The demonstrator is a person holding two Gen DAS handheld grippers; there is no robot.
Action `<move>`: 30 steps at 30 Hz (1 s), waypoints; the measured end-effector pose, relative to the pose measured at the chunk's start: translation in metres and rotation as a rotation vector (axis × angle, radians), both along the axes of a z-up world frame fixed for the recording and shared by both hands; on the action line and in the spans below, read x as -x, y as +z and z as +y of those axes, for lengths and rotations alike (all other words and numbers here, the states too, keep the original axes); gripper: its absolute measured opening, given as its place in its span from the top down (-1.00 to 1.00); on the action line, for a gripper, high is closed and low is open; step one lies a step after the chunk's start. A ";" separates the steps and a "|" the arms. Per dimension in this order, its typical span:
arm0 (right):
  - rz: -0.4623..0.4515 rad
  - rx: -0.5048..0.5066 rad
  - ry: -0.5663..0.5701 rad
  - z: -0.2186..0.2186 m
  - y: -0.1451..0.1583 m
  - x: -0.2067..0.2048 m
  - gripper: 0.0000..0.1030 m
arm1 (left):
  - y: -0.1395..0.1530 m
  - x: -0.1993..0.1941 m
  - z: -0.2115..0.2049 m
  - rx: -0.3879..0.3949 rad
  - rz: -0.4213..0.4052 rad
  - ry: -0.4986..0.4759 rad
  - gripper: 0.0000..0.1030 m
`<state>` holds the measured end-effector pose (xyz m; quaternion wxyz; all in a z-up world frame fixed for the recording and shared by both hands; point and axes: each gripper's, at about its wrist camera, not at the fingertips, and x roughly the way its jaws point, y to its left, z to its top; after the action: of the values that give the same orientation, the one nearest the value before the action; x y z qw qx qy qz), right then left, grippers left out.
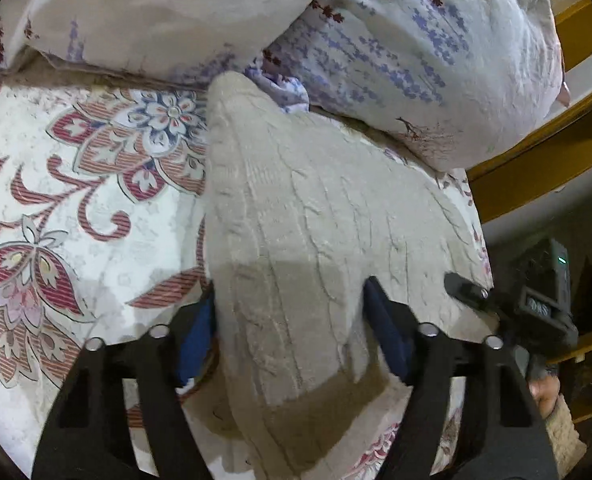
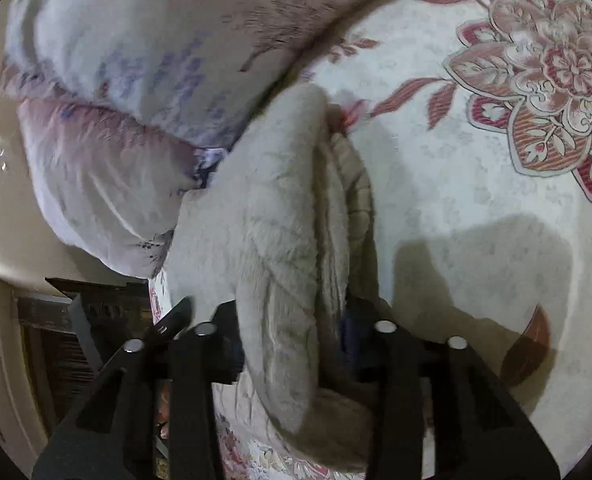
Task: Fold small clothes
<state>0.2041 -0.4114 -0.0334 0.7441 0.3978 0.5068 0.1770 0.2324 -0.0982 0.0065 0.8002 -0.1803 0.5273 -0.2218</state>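
Note:
A beige cable-knit sweater [image 1: 307, 216] lies on a floral bedspread [image 1: 56, 208], stretching away toward the pillows. My left gripper [image 1: 288, 320] has its blue-padded fingers either side of a thick fold of the sweater and is closed on it. In the right wrist view the same sweater [image 2: 280, 220] is bunched in several layers and runs up between the fingers. My right gripper [image 2: 292, 340] is shut on that bunched edge. The right gripper's body also shows at the right of the left wrist view [image 1: 535, 296].
Two pillows with lavender print [image 1: 395, 48] lie at the head of the bed, touching the sweater's far end; they also show in the right wrist view [image 2: 136, 80]. A yellow wooden bed frame [image 1: 535, 168] and dark furniture [image 2: 76, 340] lie beyond the bed edge.

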 end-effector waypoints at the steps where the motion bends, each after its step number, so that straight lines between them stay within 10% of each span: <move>1: -0.024 0.020 0.005 0.003 0.006 0.004 0.34 | 0.004 0.002 0.004 0.013 -0.019 -0.010 0.11; 5: -0.071 0.107 0.092 0.027 0.035 0.014 0.29 | 0.028 0.028 0.037 0.058 -0.121 -0.050 0.22; 8: -0.068 0.211 0.069 0.029 0.051 0.025 -0.31 | 0.032 0.051 0.058 -0.095 -0.166 -0.069 0.13; 12: -0.120 0.138 -0.065 0.016 0.064 0.024 -0.41 | 0.038 0.077 0.081 -0.216 -0.232 0.005 -0.30; 13: -0.104 0.130 -0.045 0.022 0.060 0.017 -0.17 | 0.042 0.082 0.086 -0.232 -0.242 0.028 -0.39; 14: -0.105 0.133 0.003 0.036 0.055 0.008 0.80 | 0.043 0.086 0.086 -0.237 -0.249 0.040 -0.43; 16: -0.070 0.293 -0.010 0.058 0.050 0.001 0.77 | 0.046 0.099 0.080 -0.252 -0.250 0.046 -0.54; 21: -0.031 0.229 -0.151 0.054 0.037 0.012 0.72 | 0.037 0.132 0.064 -0.361 -0.253 0.037 -0.83; 24: -0.122 0.301 -0.137 0.063 0.059 0.046 0.42 | 0.029 0.149 0.058 -0.389 -0.239 0.057 -0.96; 26: -0.180 0.370 -0.128 0.069 0.070 0.074 -0.35 | 0.020 0.152 0.051 -0.401 -0.212 0.048 -0.96; 30: -0.240 0.554 -0.028 0.089 0.067 0.118 -0.40 | 0.003 0.156 0.033 -0.447 -0.166 0.020 -0.96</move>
<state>0.0856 -0.3226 0.0332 0.8811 0.1629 0.4389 0.0674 0.0762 -0.0648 0.0097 0.8630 0.0151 0.4938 -0.1056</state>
